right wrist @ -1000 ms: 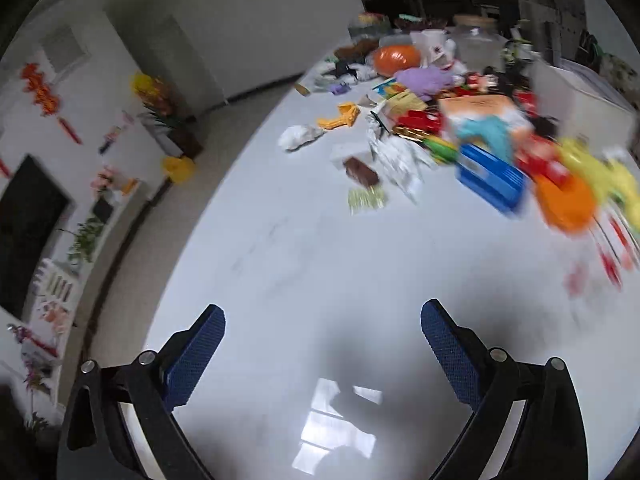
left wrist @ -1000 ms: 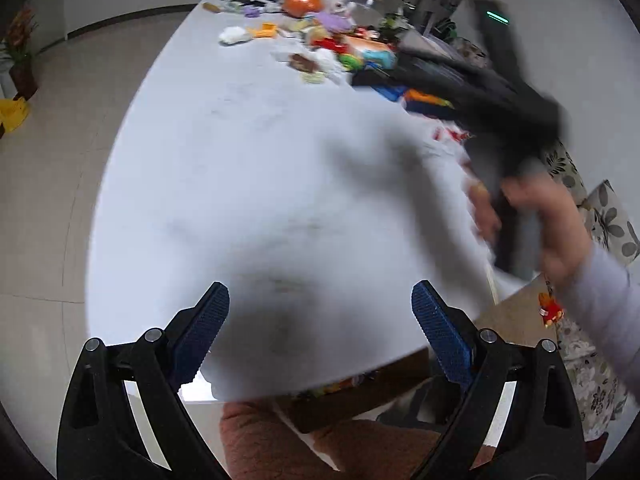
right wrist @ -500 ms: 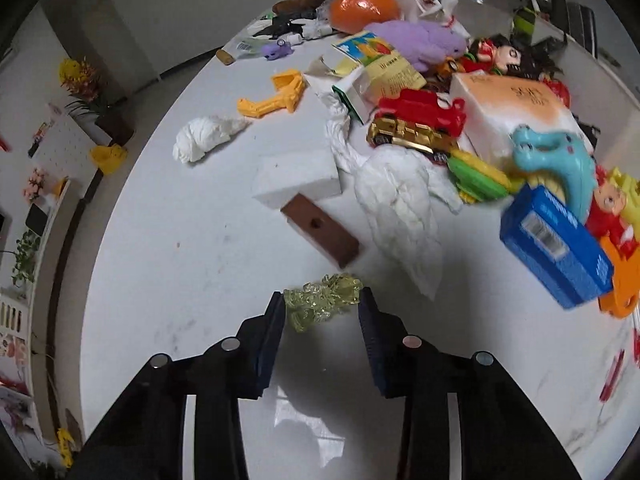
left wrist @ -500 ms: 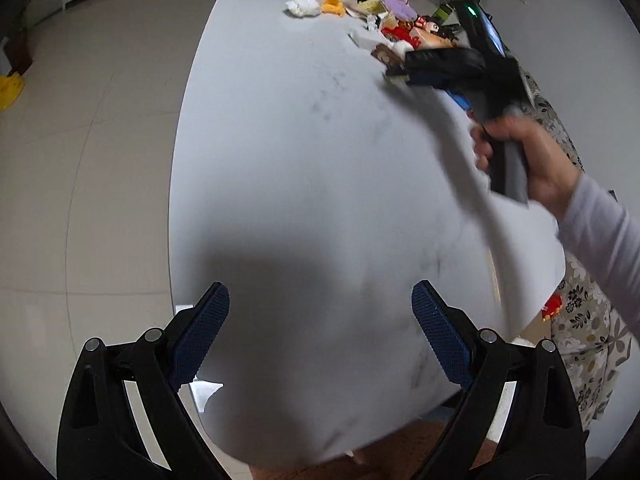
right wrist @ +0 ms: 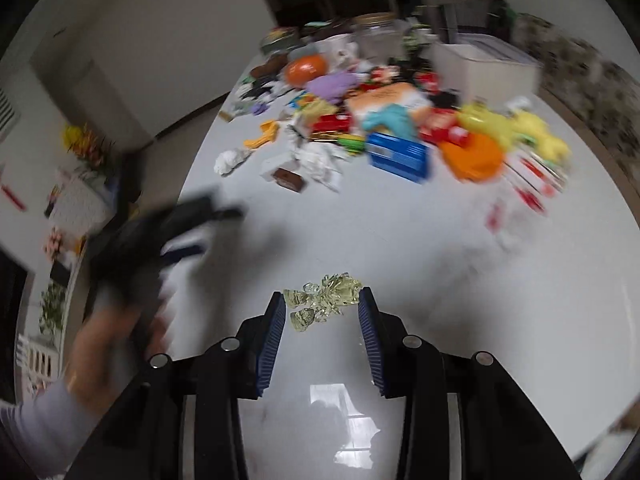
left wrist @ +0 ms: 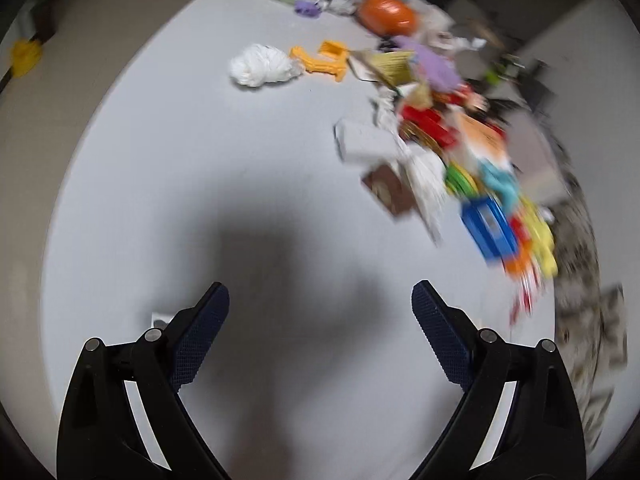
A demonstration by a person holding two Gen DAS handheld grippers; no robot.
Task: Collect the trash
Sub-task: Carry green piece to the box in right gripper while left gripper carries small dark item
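Two blue pads (right wrist: 276, 332) of our right gripper (right wrist: 322, 314) clamp a crumpled green-gold wrapper (right wrist: 324, 300), low centre of frame, after just closing on it. Our left gripper (left wrist: 320, 312) gapes empty over the white table (left wrist: 200, 168). Toys and tissue (left wrist: 262, 65) crowd the upper right.

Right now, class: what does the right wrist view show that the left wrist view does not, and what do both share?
Only the right wrist view: the right gripper shut on a crumpled yellow-green wrapper, and the person's hand. Only the left wrist view: the left gripper open over bare white table. Both: the crumpled white tissue, blue box and orange ball.
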